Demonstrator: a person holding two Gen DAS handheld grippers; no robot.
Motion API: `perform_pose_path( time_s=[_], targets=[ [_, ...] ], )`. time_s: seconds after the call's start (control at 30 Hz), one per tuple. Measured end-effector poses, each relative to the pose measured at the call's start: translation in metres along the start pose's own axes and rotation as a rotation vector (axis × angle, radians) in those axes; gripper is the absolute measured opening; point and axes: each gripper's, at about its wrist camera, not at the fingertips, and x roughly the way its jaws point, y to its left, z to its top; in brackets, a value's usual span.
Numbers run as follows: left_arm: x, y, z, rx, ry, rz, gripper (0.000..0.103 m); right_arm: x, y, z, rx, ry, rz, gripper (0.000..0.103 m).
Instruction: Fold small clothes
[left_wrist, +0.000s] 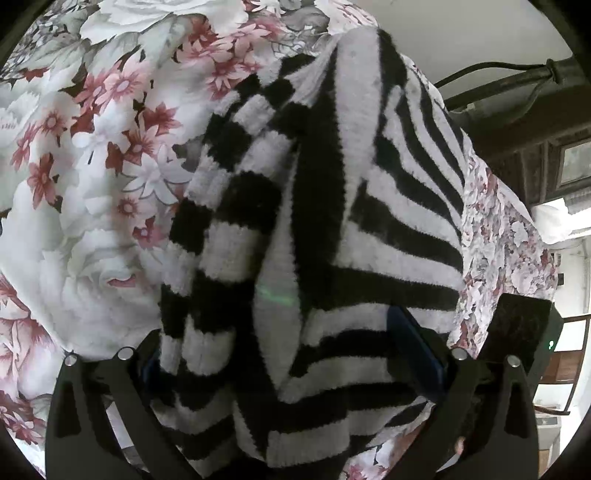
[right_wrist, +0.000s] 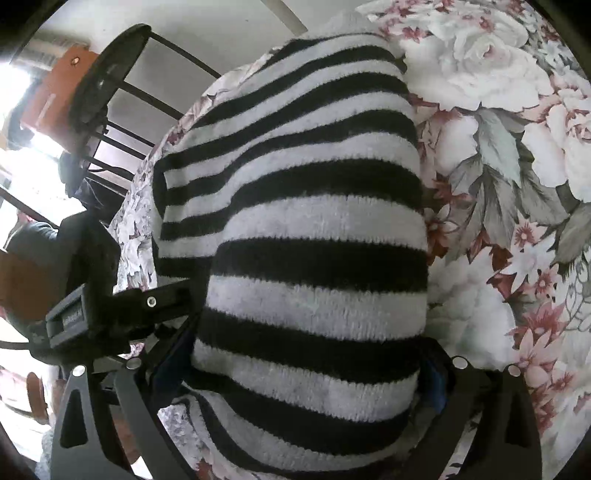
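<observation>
The striped knit garment (left_wrist: 314, 240), a fluffy black-and-white piece, lay on the floral bedsheet (left_wrist: 74, 184), bunched and partly doubled over, with stripes running in several directions in the left wrist view. In that view the left gripper (left_wrist: 295, 354) stood wide, its jaws spread to either side of the cloth, and the knit filled the gap between them; whether the pads bore on the fabric or merely flanked it could not be determined. In the right wrist view the right gripper (right_wrist: 306, 365) was likewise spread wide around a thick roll of the same garment (right_wrist: 295, 240), the stripes here running evenly across. The other gripper's body (right_wrist: 122, 310) appeared at the left of that view, just beside the garment's edge. Judged from these views, a fold was in progress and the garment was not yet flat or squared. Risks from this state: with so much bulk between the jaws, closure could seize several layers at once and drag the lower layer out of line; the bedsheet lay directly beneath and could be pinched with the knit; the soft pile could slip from the pads during a lift, letting the fold collapse; and the two grippers, working close together, could collide.
</observation>
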Motion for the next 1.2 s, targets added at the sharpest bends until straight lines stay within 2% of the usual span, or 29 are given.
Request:
perform_pose_path(
  time_s=[0.1,0.17,0.23,0.33,0.53,0.7,0.83,1.1,1.2],
  targets=[
    [-0.002,-0.008,-0.002,0.005,-0.007,-0.001,0.099,-0.003,-0.013,0.011,0.125,-0.009,0.05,0.1],
    [-0.003,-0.017,-0.006,0.043,0.002,-0.022,0.099,-0.005,-0.019,0.014,0.195,-0.018,0.084,0.1],
    [-0.001,-0.025,-0.008,0.085,0.009,-0.027,0.099,-0.005,-0.026,0.016,0.227,-0.016,0.132,0.1],
    [0.0,-0.02,-0.007,0.071,0.003,-0.051,0.099,-0.005,-0.028,0.018,0.231,-0.019,0.177,0.1],
    [0.006,-0.01,-0.008,0.029,-0.033,-0.084,0.099,0.006,-0.028,0.016,0.193,0.003,0.163,0.1],
    [0.005,-0.011,-0.01,0.033,-0.058,-0.074,0.099,0.0,-0.02,0.008,0.18,-0.093,0.137,0.1],
    [0.005,-0.011,-0.01,0.027,-0.059,-0.083,0.099,-0.001,-0.02,0.002,0.16,-0.123,0.112,0.1],
    [-0.004,0.001,-0.015,0.019,-0.108,-0.094,0.099,0.0,-0.019,0.007,0.156,-0.116,0.107,0.1],
    [-0.005,0.002,-0.015,0.018,-0.091,-0.099,0.099,0.001,-0.018,0.009,0.154,-0.095,0.11,0.1]
  ],
)
